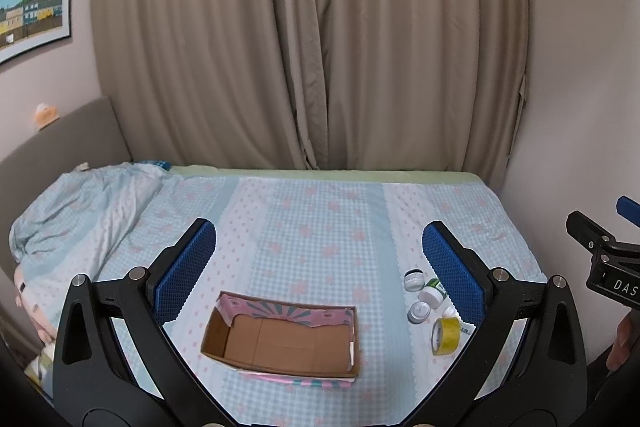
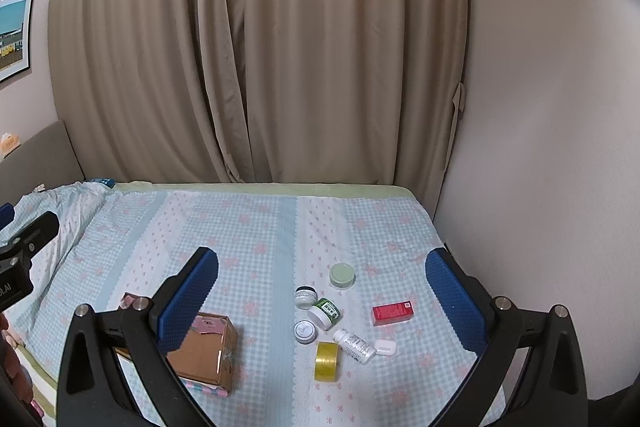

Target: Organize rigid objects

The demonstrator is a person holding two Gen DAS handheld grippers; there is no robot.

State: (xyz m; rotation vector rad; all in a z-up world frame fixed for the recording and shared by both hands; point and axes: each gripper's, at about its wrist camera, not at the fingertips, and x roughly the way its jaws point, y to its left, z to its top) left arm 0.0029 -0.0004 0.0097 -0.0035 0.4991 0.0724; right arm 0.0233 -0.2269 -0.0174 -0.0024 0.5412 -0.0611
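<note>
An open, empty cardboard box (image 1: 286, 341) lies on the bed between my left gripper's (image 1: 319, 269) wide-open fingers; it also shows in the right wrist view (image 2: 206, 349). To its right lie small items: a yellow tape roll (image 2: 327, 361), a white pill bottle (image 2: 355, 345), a red box (image 2: 393, 313), a white case (image 2: 385, 347), a pale green lid jar (image 2: 342, 275), a green-labelled jar (image 2: 325, 313) and two small jars (image 2: 305, 297) (image 2: 305, 331). My right gripper (image 2: 322, 297) is open and empty above them. The tape roll (image 1: 445, 336) also shows in the left wrist view.
The bed has a blue checked sheet (image 2: 260, 227). A crumpled duvet (image 1: 80, 203) lies at the far left. Beige curtains (image 1: 312, 47) hang behind the bed. A wall (image 2: 540, 187) runs along the right edge of the bed.
</note>
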